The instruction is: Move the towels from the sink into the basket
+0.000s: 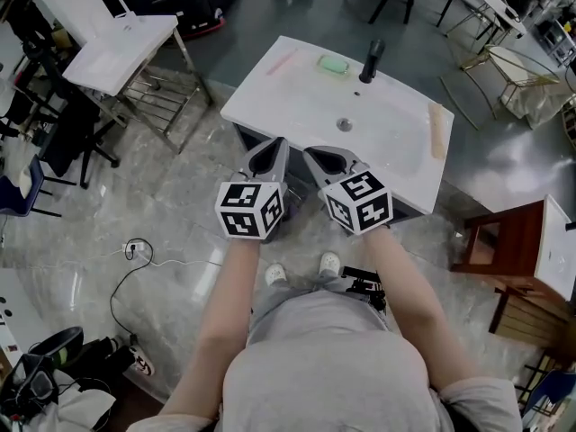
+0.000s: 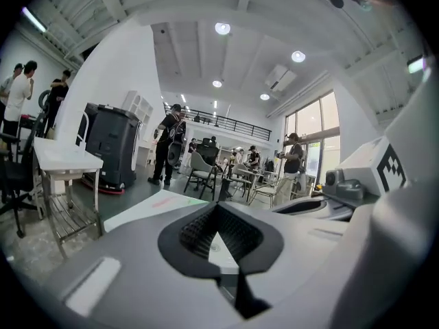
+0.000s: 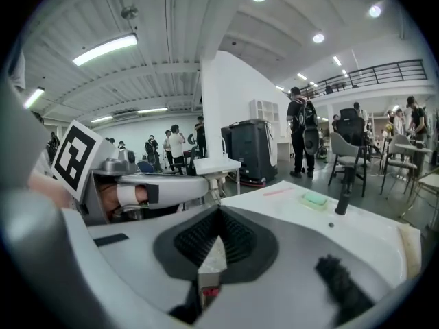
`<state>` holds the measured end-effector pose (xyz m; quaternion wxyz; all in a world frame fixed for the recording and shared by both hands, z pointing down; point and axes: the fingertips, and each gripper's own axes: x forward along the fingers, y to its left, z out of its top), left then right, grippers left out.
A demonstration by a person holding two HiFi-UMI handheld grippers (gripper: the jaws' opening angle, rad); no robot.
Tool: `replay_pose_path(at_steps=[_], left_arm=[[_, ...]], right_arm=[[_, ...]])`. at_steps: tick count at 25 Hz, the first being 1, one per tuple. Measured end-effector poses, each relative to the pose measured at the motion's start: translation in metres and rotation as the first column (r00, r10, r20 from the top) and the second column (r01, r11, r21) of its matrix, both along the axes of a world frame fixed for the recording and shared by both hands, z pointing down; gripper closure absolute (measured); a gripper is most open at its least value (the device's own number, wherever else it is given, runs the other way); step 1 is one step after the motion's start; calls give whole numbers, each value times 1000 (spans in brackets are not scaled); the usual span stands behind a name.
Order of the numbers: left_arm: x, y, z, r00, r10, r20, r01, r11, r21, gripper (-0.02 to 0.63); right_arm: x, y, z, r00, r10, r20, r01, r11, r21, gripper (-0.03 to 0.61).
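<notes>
The left gripper (image 1: pixel 277 144) is closed: in the left gripper view its jaws meet at the tips (image 2: pixel 218 205) with nothing between them. Just beside it, at its 3 o'clock, the right gripper (image 1: pixel 313 154) is closed as well, its jaws pressed tip to tip (image 3: pixel 218 210) and empty. Both point toward 12 o'clock, with their tips over the near rim of the sink (image 1: pixel 297 106) in the head view.

At 10 o'clock from the grippers stands a white table (image 1: pixel 121 48) with a wire rack under it. A cable (image 1: pixel 135 259) loops on the floor at 8 o'clock.

The sink fills the middle from 12 to 2 o'clock. A pink strip (image 1: pixel 279 61) lies on its far left rim at 12 o'clock. To the right of that are a green pad (image 1: pixel 333 63) and a black tap (image 1: pixel 371 61), and the drain (image 1: pixel 343 124) sits in the basin below them. Along the sink's right rim, at 2 o'clock, lies a beige strip (image 1: pixel 437 130). It may be a folded towel, but it is too small to tell.

At 4 o'clock stands a wooden stand (image 1: pixel 504 241).
</notes>
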<state>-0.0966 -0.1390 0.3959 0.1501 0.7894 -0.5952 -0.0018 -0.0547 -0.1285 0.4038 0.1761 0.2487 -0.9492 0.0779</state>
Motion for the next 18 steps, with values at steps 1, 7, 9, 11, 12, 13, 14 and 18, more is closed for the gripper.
replay_pose_path(at_steps=[1, 7, 9, 11, 12, 13, 14, 18], left_arm=[[3, 0, -5, 1000, 0, 15, -1, 1000, 13, 607], [25, -1, -35, 996, 38, 87, -45, 996, 81, 607], [31, -3, -45, 995, 42, 92, -52, 993, 103, 607], [35, -4, -55, 994, 44, 97, -56, 991, 125, 607], [38, -4, -58, 994, 46, 100, -59, 989, 133, 607], [40, -4, -62, 994, 48, 103, -62, 988, 141, 607], [42, -4, -65, 993, 50, 104, -65, 987, 149, 607], [51, -6, -77, 993, 52, 108, -71, 981, 180, 607]], right_arm=[[4, 0, -5, 1000, 3, 4, -3, 1000, 9, 561], [22, 0, -31, 998, 34, 51, -35, 999, 30, 561], [28, -1, -38, 997, 47, 66, -49, 998, 34, 561], [33, -3, -47, 995, 59, 78, -63, 997, 49, 561], [36, -4, -51, 994, 68, 82, -73, 996, 59, 561], [39, -5, -55, 993, 78, 86, -85, 994, 71, 561], [42, -6, -59, 992, 91, 91, -98, 992, 81, 561], [52, -10, -72, 985, 128, 116, -140, 985, 103, 561]])
